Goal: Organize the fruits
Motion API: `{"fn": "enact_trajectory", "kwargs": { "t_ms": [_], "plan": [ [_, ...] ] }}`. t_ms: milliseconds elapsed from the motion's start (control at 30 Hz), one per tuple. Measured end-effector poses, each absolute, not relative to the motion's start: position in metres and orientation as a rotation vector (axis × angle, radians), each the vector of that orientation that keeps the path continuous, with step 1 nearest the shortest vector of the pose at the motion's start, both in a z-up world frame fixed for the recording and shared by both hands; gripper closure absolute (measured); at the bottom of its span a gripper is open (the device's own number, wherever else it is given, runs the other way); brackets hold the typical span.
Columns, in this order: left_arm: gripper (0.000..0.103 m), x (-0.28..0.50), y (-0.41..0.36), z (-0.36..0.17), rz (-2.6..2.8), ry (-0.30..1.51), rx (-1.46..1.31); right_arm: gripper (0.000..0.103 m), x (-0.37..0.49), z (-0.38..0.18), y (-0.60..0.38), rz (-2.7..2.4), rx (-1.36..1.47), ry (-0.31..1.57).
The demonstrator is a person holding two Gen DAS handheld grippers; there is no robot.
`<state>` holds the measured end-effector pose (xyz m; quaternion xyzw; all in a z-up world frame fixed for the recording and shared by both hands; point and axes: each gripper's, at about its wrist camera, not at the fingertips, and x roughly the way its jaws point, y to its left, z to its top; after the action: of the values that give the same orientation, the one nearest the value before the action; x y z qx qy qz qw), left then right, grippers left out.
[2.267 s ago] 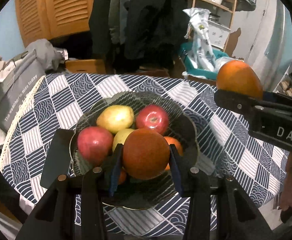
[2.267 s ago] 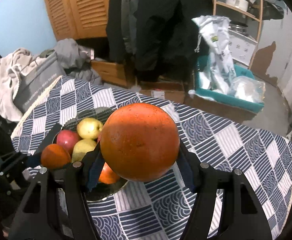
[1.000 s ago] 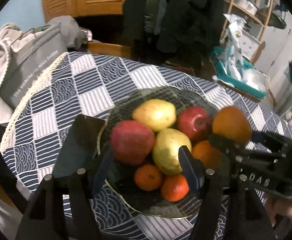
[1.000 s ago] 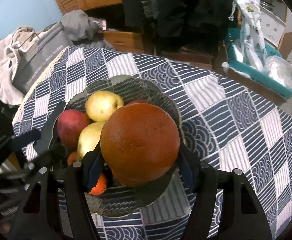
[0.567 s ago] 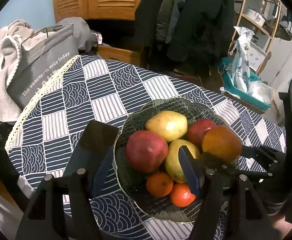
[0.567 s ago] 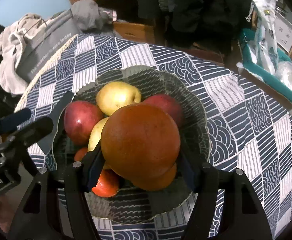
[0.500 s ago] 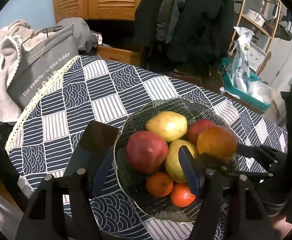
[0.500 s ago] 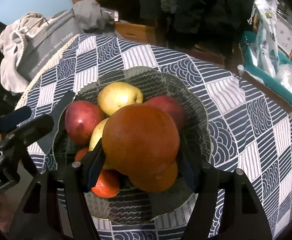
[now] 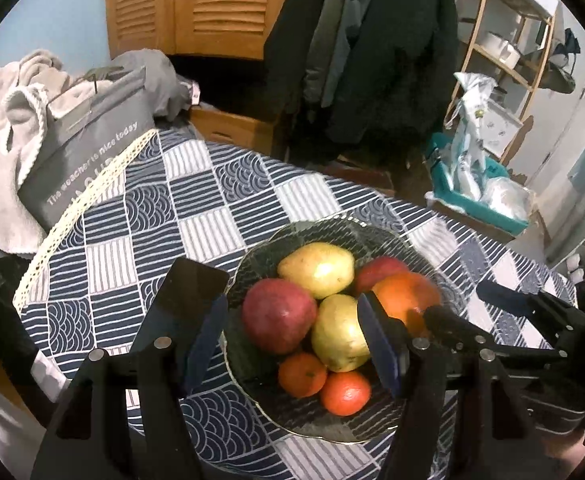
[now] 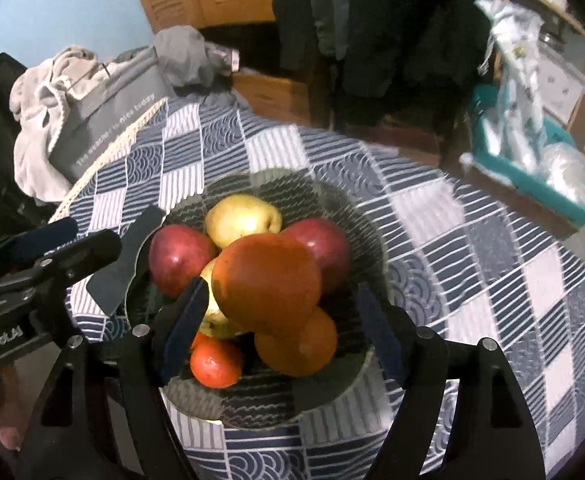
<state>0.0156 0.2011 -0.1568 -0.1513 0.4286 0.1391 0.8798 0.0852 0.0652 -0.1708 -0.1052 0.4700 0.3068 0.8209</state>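
The right gripper (image 10: 280, 316) stands wide over the bowl (image 10: 376, 240), its fingers apart from the big orange (image 10: 266, 284), which rests on the fruit pile. The left gripper (image 9: 292, 340) is also spread wide and holds nothing, above the bowl's near left rim. In the pile lie two tangerines (image 9: 302, 374), a red apple (image 9: 278, 316) and a pear (image 9: 316, 270). Beyond, the checked tablecloth (image 9: 196, 200) reaches a grey bag (image 9: 88, 148).
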Motion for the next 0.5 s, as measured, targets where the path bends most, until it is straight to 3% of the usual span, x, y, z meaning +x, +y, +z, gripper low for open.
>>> {"fn": "enact_trajectory", "kwargs": {
  "t_ms": [500],
  "plan": [
    [0.027,0.001,0.175,-0.096,0.229,0.759,-0.255,0.025,0.071,-0.095,0.018,0.534,-0.194,0.817]
  ]
}}
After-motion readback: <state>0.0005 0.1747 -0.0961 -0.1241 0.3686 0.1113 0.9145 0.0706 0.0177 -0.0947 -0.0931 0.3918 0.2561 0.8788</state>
